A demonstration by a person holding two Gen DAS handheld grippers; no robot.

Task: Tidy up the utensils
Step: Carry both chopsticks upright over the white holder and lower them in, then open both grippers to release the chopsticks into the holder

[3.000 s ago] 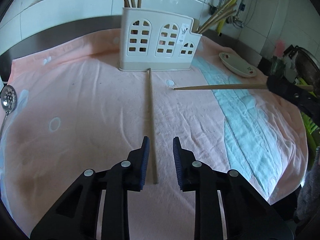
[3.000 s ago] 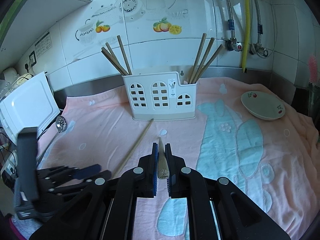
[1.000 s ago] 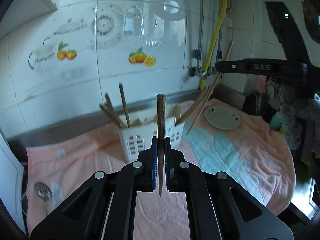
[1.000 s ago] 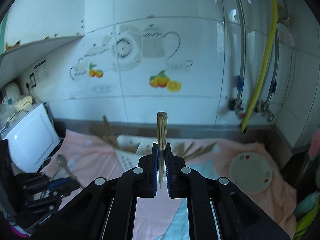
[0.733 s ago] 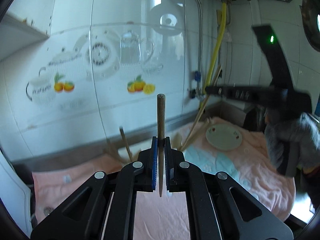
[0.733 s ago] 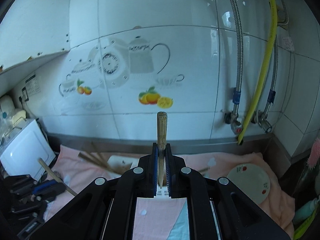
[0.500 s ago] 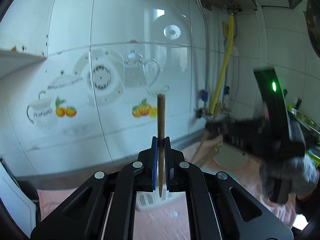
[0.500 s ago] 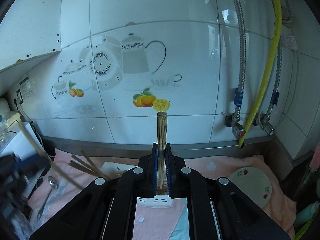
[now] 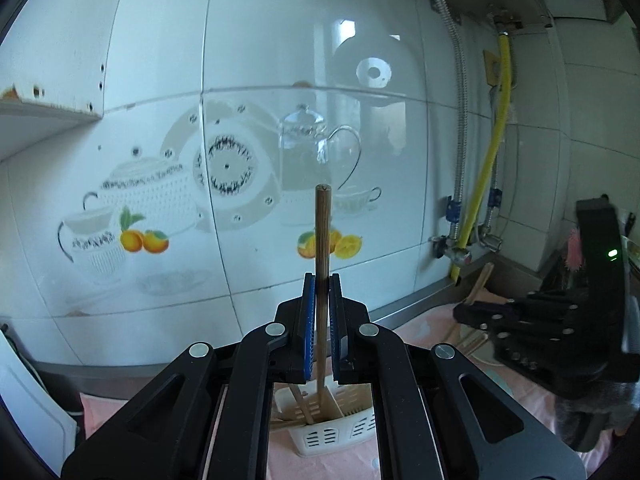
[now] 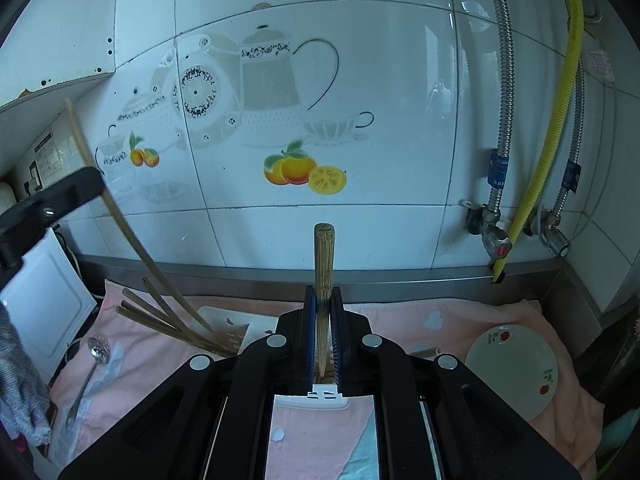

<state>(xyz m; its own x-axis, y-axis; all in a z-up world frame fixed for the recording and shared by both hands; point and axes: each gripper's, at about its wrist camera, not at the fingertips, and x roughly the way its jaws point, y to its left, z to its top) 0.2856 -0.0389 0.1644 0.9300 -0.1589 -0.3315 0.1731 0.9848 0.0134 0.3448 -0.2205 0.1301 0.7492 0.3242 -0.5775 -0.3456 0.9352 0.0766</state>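
Note:
My left gripper (image 9: 320, 294) is shut on a wooden chopstick (image 9: 322, 232) that stands upright; its lower end reaches into the white slotted holder (image 9: 320, 438) below. My right gripper (image 10: 323, 304) is shut on a second, thicker chopstick (image 10: 324, 264), also upright, right above the holder (image 10: 228, 326), whose near part hides behind the fingers. In the right wrist view the left gripper (image 10: 90, 182) shows at the left, its chopstick (image 10: 120, 220) slanting down into the holder's left compartment beside several leaning chopsticks (image 10: 160, 320). The right gripper (image 9: 472, 310) appears at the right of the left wrist view.
A pink towel (image 10: 440, 320) covers the counter. A metal spoon (image 10: 94, 356) lies on it at the left and a white flowered plate (image 10: 512, 364) at the right. A tiled wall, taps and a yellow hose (image 10: 540, 160) stand close behind.
Both grippers have come forward over the holder, which has slid from ahead to beneath the fingers. The left chopstick's lower end now sits inside the holder. Both grips are unchanged.

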